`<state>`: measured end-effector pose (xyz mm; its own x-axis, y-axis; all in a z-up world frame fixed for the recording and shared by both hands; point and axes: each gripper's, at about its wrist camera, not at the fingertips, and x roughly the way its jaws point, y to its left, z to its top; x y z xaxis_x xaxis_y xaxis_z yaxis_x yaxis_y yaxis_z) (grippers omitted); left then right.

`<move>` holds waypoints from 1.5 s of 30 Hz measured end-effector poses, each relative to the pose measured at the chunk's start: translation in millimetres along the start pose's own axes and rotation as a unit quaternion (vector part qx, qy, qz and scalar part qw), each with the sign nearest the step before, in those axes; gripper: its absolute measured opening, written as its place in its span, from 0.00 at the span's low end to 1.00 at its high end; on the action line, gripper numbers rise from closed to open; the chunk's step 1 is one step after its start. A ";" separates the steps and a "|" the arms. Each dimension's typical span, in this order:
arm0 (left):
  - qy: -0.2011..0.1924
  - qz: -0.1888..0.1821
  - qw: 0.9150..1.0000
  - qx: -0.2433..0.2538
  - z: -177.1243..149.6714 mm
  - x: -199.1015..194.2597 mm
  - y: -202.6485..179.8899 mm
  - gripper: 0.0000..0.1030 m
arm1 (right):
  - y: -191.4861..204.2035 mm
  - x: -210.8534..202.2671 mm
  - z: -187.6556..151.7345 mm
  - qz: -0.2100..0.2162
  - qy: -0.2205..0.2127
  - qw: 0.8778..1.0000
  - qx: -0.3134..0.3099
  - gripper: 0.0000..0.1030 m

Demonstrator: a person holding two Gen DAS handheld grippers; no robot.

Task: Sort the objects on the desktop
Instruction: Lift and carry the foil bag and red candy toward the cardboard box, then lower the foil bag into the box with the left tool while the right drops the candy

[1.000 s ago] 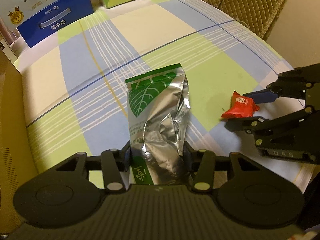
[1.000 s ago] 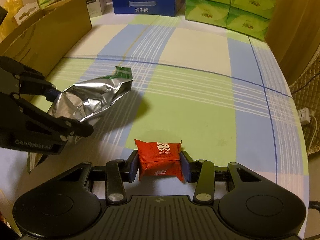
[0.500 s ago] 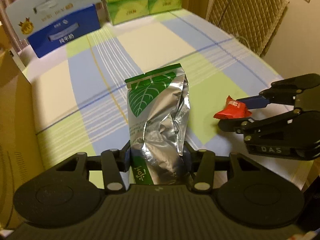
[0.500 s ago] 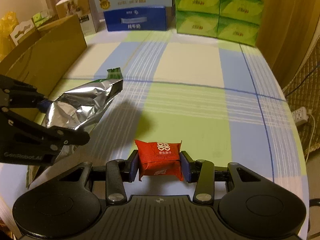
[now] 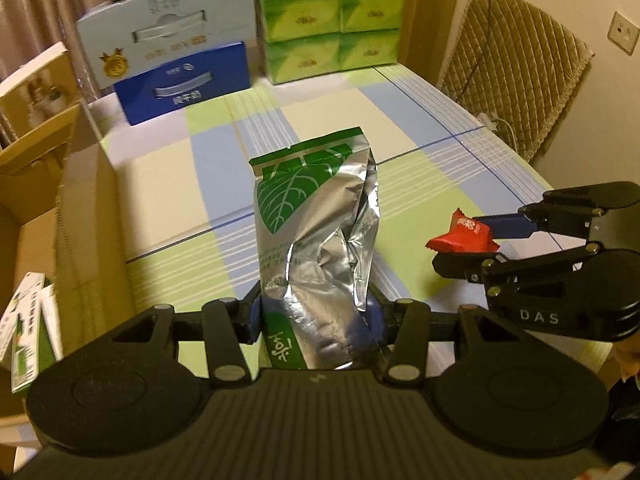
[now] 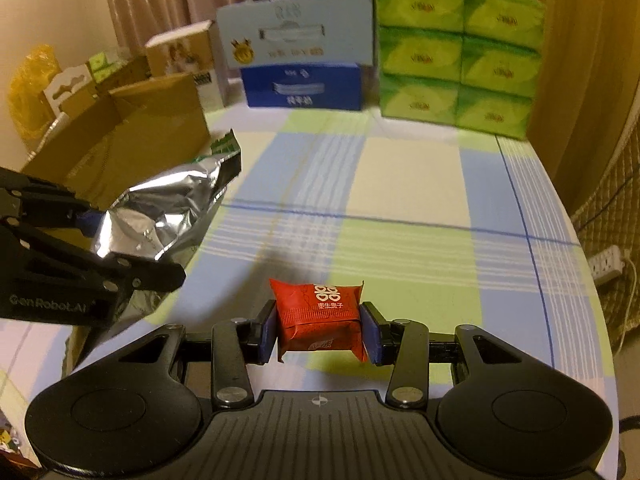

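Two grippers, jaws pinching one item each: left (image 5: 316, 316) foil pouch (image 5: 316, 236), right (image 6: 320, 328) red packet (image 6: 320, 314).

Both fisheye views sit close above the checked surface (image 5: 400, 128), tilted down and facing the stacked green tissue packs (image 6: 460, 56) at its far edge. The left wrist view looks from left of the packs, the right wrist view from straight before them; both share the packs and the blue box (image 5: 184, 80).
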<state>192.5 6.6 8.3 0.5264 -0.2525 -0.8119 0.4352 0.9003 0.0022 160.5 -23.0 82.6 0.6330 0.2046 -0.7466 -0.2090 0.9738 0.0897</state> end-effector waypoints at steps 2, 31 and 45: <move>-0.001 0.005 1.000 -0.003 -0.7 -8.5 3.5 0.43 | 9.0 -6.7 5.1 0.006 -0.011 1.000 -0.004 0.39; -0.017 0.131 0.989 -0.072 -20.3 -160.6 163.9 0.43 | 180.5 -15.2 92.4 0.137 -0.050 0.986 -0.084 0.39; -0.008 0.136 0.984 -0.113 -10.1 -139.2 231.0 0.43 | 222.6 32.6 126.8 0.143 -0.046 0.981 -0.123 0.39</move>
<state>212.4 253.3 115.9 0.6130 0.0058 -0.7901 0.1036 0.9907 0.0877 229.1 213.0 161.8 0.5853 0.4847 -0.6500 -0.5540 0.8244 0.1159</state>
